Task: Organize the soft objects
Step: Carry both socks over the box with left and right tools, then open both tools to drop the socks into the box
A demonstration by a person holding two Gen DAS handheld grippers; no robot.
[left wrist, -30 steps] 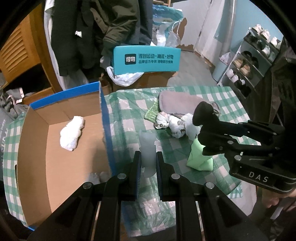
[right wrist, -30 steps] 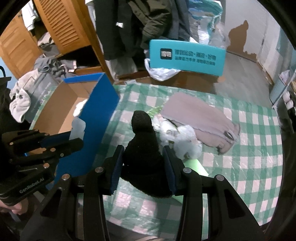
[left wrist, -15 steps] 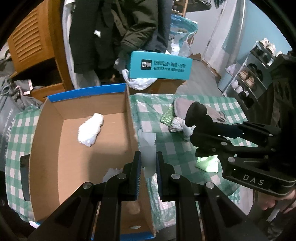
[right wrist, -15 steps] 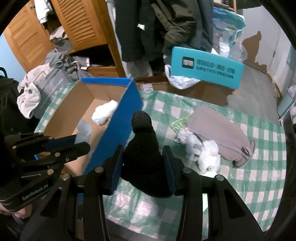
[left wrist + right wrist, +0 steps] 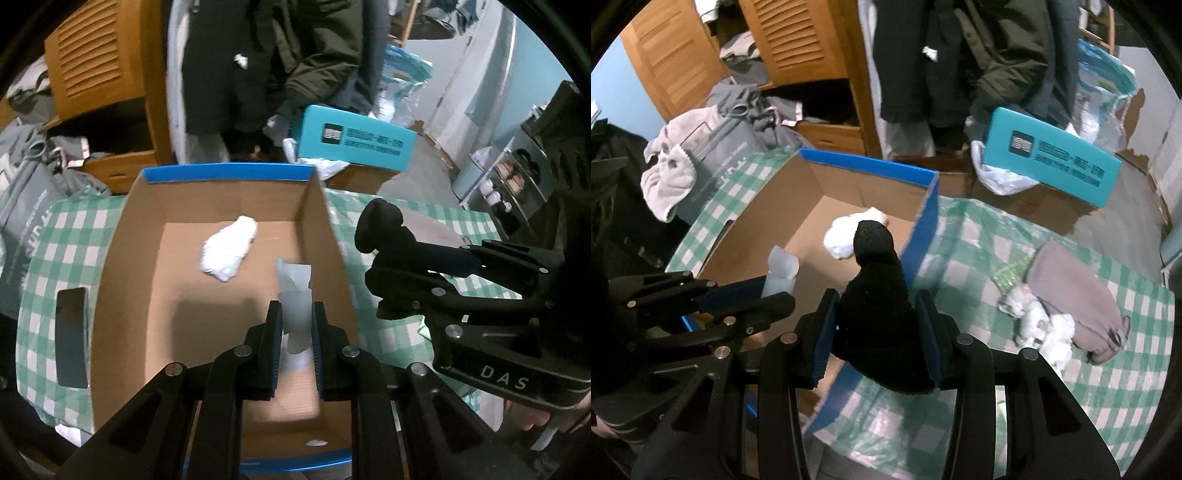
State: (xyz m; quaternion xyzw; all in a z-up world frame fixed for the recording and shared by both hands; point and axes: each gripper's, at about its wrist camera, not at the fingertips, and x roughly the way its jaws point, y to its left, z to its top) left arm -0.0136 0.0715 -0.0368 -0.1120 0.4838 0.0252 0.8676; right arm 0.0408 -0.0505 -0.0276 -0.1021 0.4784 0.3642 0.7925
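Observation:
My left gripper [image 5: 296,321] is shut on a pale translucent soft piece [image 5: 295,295] and hangs over the open cardboard box [image 5: 129,258] with the blue rim. A white crumpled cloth [image 5: 229,253] lies on the box floor. My right gripper [image 5: 877,314] is shut on a black soft object [image 5: 875,295], held above the box's right wall [image 5: 923,221]. In the right wrist view the left gripper [image 5: 768,295] and its pale piece [image 5: 781,271] show at the left, and the white cloth [image 5: 842,238] lies behind the black object.
On the green checked tablecloth [image 5: 1052,387] to the right lie a grey-pink cloth [image 5: 1075,291], white patterned soft items [image 5: 1041,325] and a green crinkly piece [image 5: 1012,273]. A teal box [image 5: 1049,158] and hanging coats [image 5: 960,55] stand behind. A dark phone [image 5: 72,338] lies left of the box.
Both grippers have moved left from over the tablecloth to over the cardboard box, each keeping its hold. The box now fills the middle of the left wrist view.

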